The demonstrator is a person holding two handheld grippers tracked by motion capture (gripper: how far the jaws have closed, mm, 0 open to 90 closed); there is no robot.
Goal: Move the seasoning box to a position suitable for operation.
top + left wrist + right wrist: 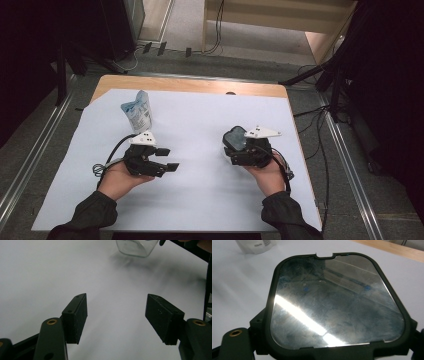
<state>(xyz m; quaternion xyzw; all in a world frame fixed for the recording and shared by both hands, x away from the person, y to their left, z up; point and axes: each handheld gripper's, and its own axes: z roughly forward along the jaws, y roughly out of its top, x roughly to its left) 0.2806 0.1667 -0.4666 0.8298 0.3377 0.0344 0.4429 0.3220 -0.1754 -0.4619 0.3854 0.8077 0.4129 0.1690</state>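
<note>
The right gripper (239,150) clamps a clear square container with a dark-rimmed shiny lid (337,300), holding it over the right half of the white sheet (200,120). The left gripper (167,159) hovers well apart on the left, jaws wide and empty, near a standing white pouch (137,112)

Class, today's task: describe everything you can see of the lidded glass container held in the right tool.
The glass container is a clear, rounded-square jar whose thick transparent base shows in the left gripper view. A dark-rimmed lid with a glossy, scuffed and reflective panel covers its top; a small notch sits in the rim's far edge. The right tool is shut on it, a jaw at each side of the lid. It sits right of centre over the white sheet; whether it rests on the sheet or is lifted cannot be told.
</note>
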